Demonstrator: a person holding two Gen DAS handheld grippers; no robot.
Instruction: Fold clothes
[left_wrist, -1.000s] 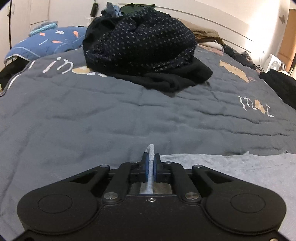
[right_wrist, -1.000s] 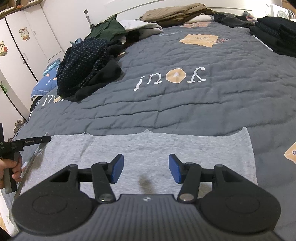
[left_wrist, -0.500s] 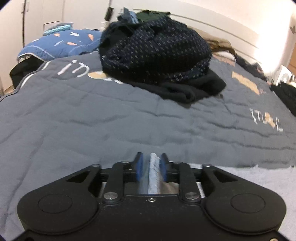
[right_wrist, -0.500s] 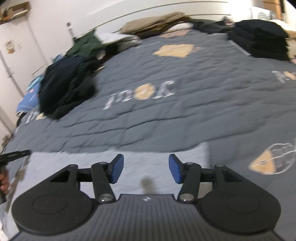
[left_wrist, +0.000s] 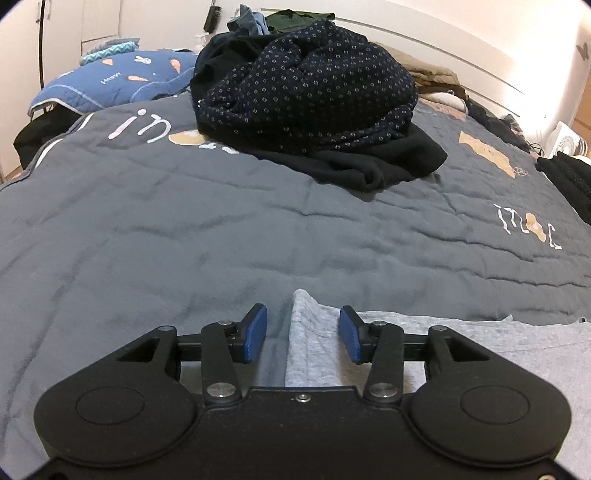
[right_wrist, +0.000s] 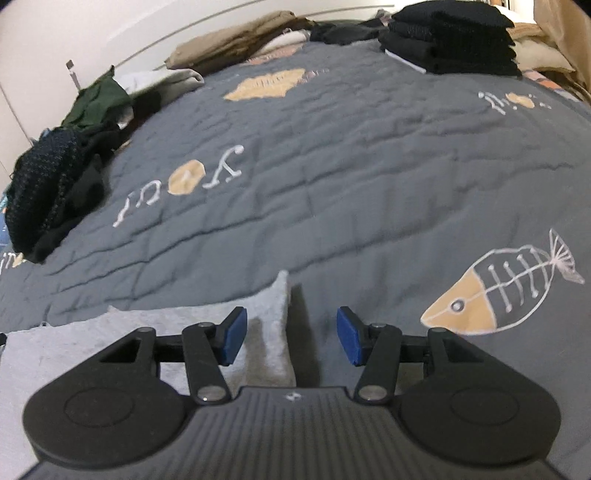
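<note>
A light grey garment lies flat on the dark grey quilt. Its left corner sits between the blue pads of my left gripper, whose jaws are opening; the pads no longer press on the cloth. In the right wrist view the garment's right corner pokes up between the pads of my right gripper, which stands open just over it, with a gap on both sides.
A heap of dark dotted and black clothes lies further up the bed. Folded black garments are stacked at the far right, beige and green clothes along the headboard. A blue pillow lies far left.
My left gripper went from shut on the garment's left corner to open, leaving the corner on the quilt. My right gripper moved right along the garment to its right corner, still open.
</note>
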